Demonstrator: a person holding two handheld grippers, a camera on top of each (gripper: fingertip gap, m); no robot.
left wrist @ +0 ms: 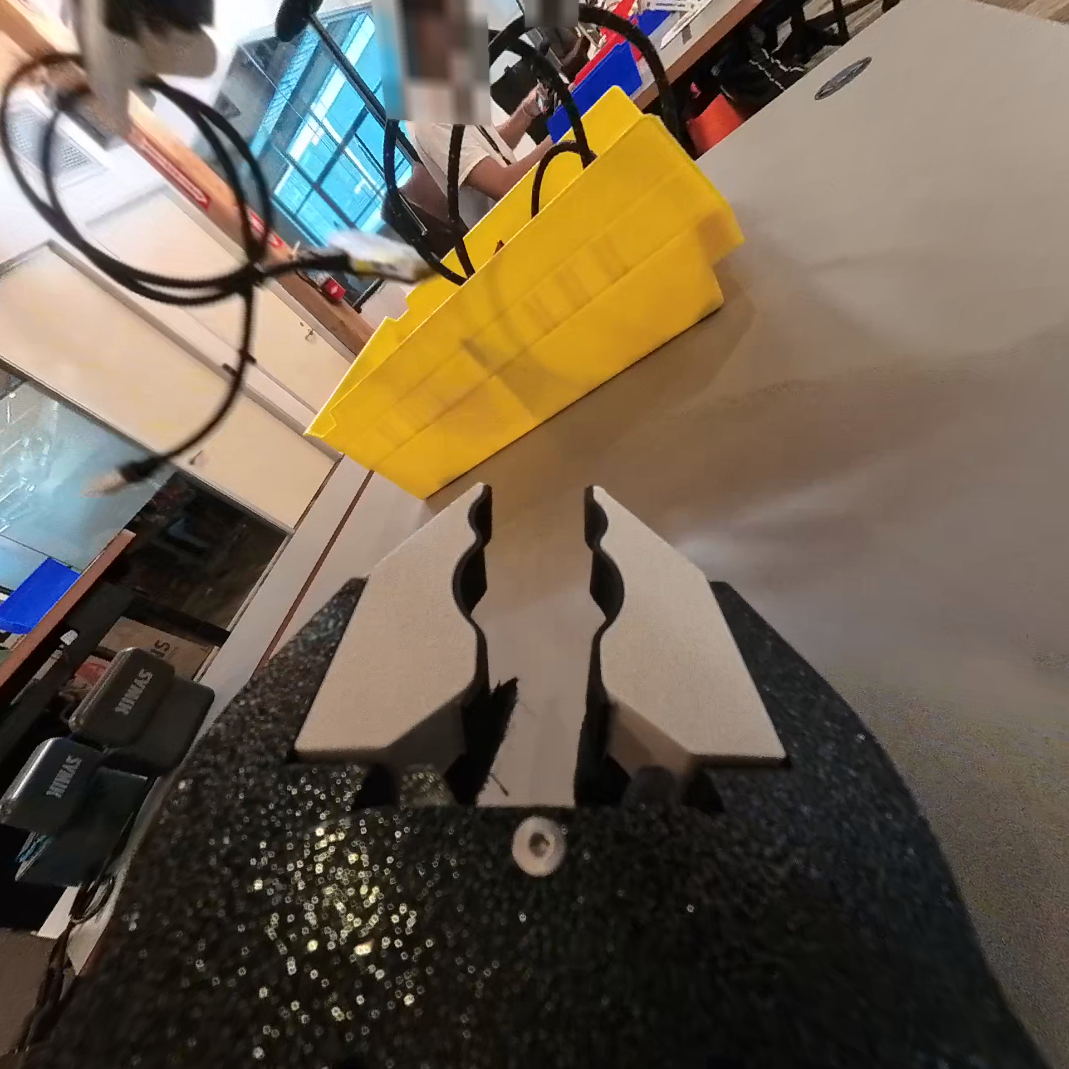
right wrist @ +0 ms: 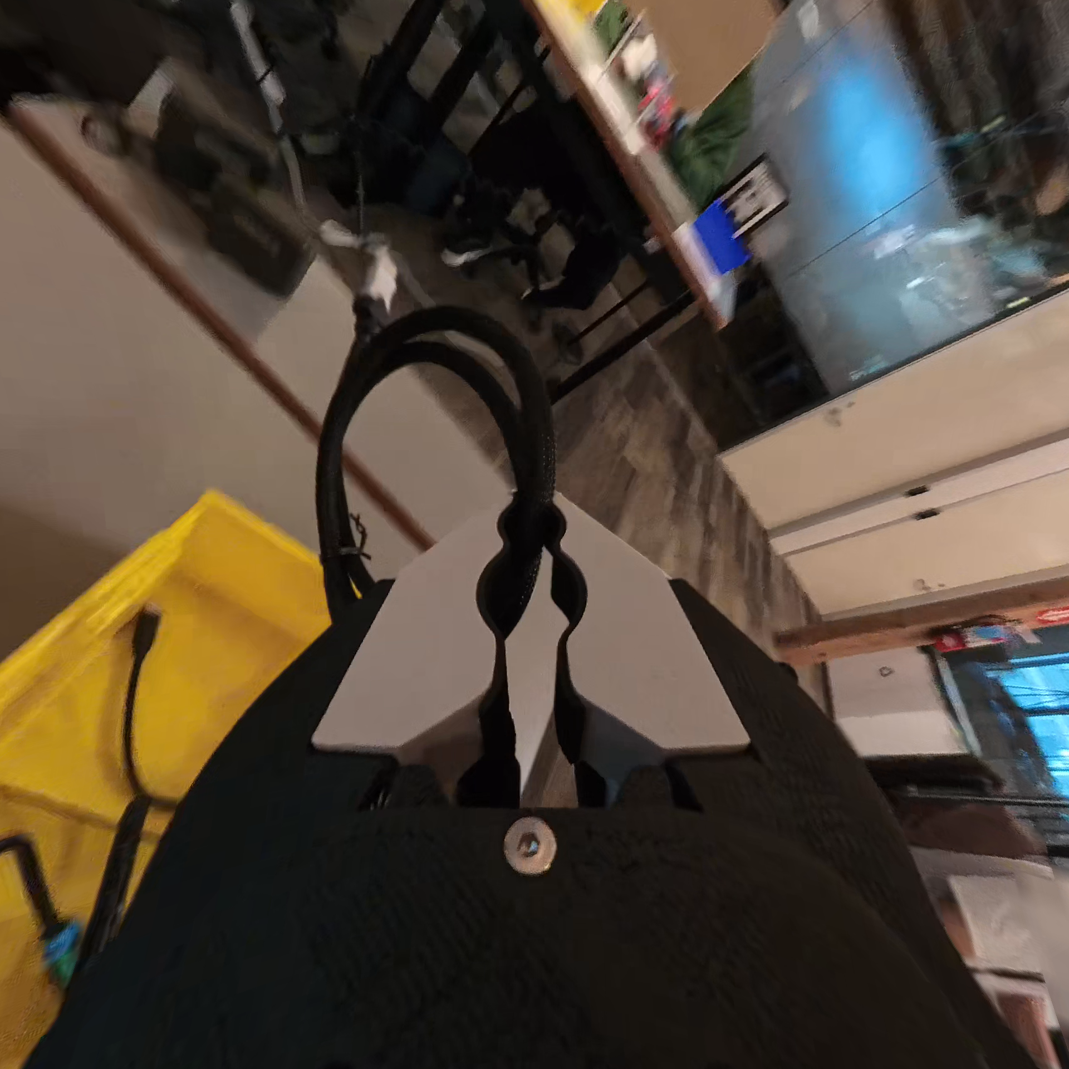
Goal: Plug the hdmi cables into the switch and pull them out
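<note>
My left gripper (left wrist: 538,497) is open and empty, low over the beige table (left wrist: 839,405), pointing at a yellow bin (left wrist: 549,347). Thick black braided cables (left wrist: 457,202) rise out of the bin. Thinner black cables (left wrist: 202,284) hang in the air at upper left, one ending in a labelled plug (left wrist: 376,260). My right gripper (right wrist: 535,509) is shut on a black braided HDMI cable (right wrist: 332,451) that loops above its fingertips. The yellow bin (right wrist: 231,549) lies at lower left in the right wrist view, with a cable plug (right wrist: 144,630) inside. I cannot make out the switch.
A person sits behind the bin, past the table's far edge. A round metal grommet (left wrist: 841,78) is set in the table at far right. Blue bins (left wrist: 607,75) stand behind. Black cases (left wrist: 115,700) sit below the table's left edge. My right fingertips sit around 35 cm from my left ones.
</note>
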